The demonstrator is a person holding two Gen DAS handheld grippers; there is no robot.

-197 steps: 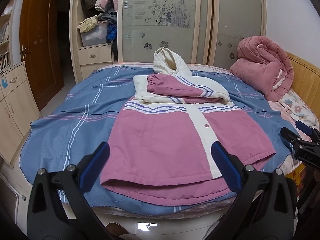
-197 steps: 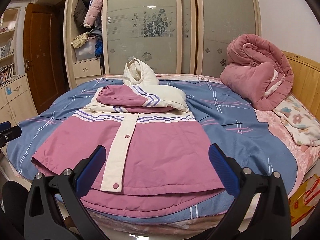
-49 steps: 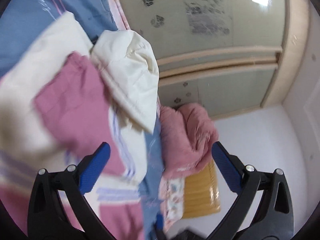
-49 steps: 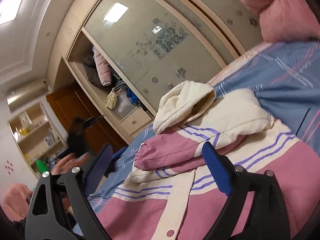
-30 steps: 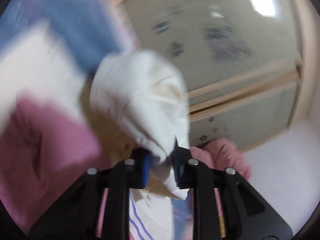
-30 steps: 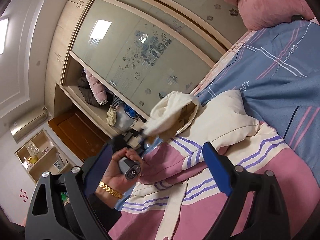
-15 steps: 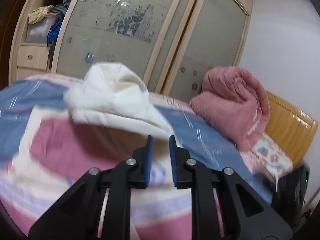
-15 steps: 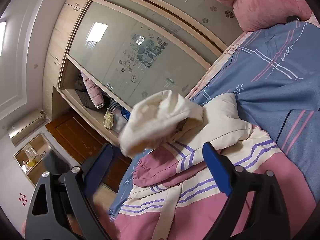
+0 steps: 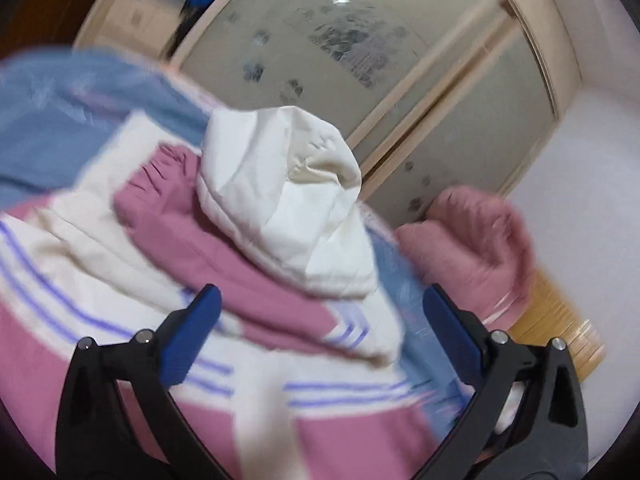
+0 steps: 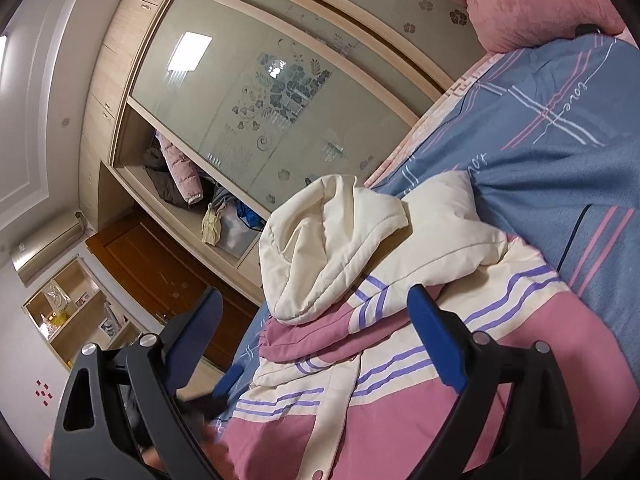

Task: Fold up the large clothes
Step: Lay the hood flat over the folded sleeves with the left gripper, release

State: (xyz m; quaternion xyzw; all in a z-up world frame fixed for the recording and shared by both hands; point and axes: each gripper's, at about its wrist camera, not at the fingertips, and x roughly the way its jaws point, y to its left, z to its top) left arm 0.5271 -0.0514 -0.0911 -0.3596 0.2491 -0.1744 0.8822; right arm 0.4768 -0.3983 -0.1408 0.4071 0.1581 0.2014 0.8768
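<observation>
A pink and cream padded jacket (image 10: 400, 412) lies front up on the bed, its sleeves folded across the chest. Its cream hood (image 10: 320, 240) now lies folded forward on top of the pink sleeves; it also shows in the left wrist view (image 9: 288, 204). My left gripper (image 9: 320, 320) is open and empty, just above the jacket's chest, a little short of the hood. My right gripper (image 10: 316, 332) is open and empty above the jacket's chest, with the hood between its fingers in view.
The blue striped bedsheet (image 10: 560, 160) surrounds the jacket. A rolled pink quilt (image 9: 476, 240) lies at the head of the bed by the wooden headboard (image 9: 556, 324). A wardrobe with frosted sliding doors (image 10: 260, 92) stands behind the bed.
My left gripper held the hood shut, carried it forward over the sleeves, then opened and let it go. The hood now rests on the folded sleeves. The right gripper stayed open.
</observation>
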